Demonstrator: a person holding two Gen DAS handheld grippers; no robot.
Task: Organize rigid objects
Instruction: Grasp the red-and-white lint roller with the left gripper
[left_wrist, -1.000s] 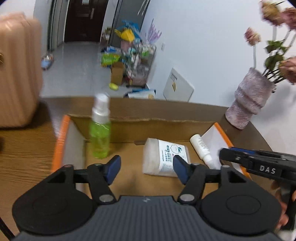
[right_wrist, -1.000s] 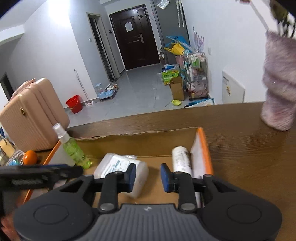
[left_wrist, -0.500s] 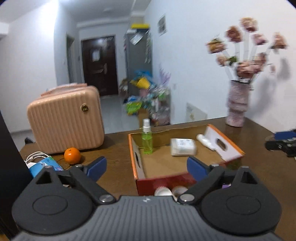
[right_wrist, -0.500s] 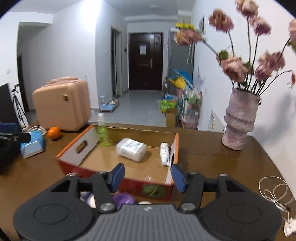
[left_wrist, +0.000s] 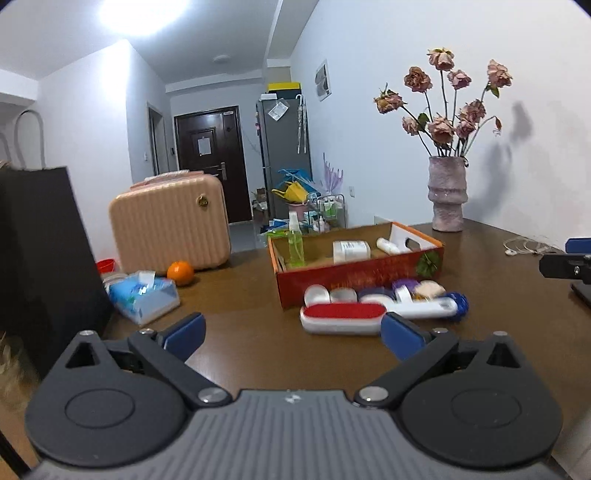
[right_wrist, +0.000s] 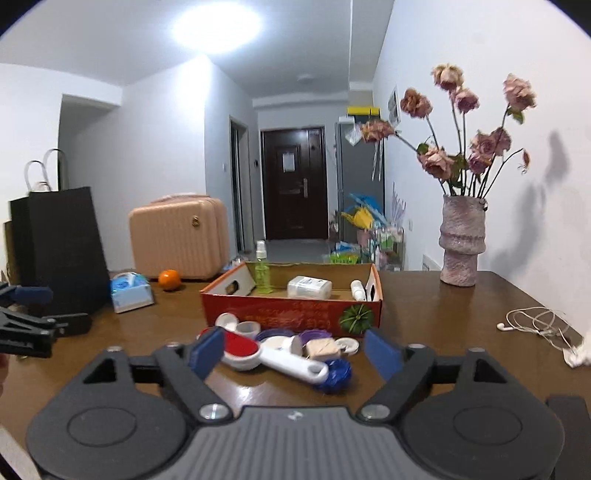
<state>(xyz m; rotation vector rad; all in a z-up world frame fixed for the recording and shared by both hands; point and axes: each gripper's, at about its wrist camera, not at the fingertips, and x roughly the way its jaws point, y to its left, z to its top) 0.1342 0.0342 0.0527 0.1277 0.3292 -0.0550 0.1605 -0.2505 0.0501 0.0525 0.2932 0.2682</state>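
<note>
Fingers spread wide on both the left gripper (left_wrist: 291, 334) and right gripper (right_wrist: 295, 349), nothing held, hovering over the brown wooden worktop (right_wrist: 443, 325) before the red cardboard tray (right_wrist: 291, 312)

left gripper (left_wrist: 291, 332): black arms, 2 blue pads, 2 silver screws, ribbed grey body
right gripper (right_wrist: 294, 349): same black, blue and grey build

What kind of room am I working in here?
Most likely a lived-in apartment: a brown wooden table facing an entry hallway with a dark front door, a vase of dried roses and a pink suitcase.
</note>
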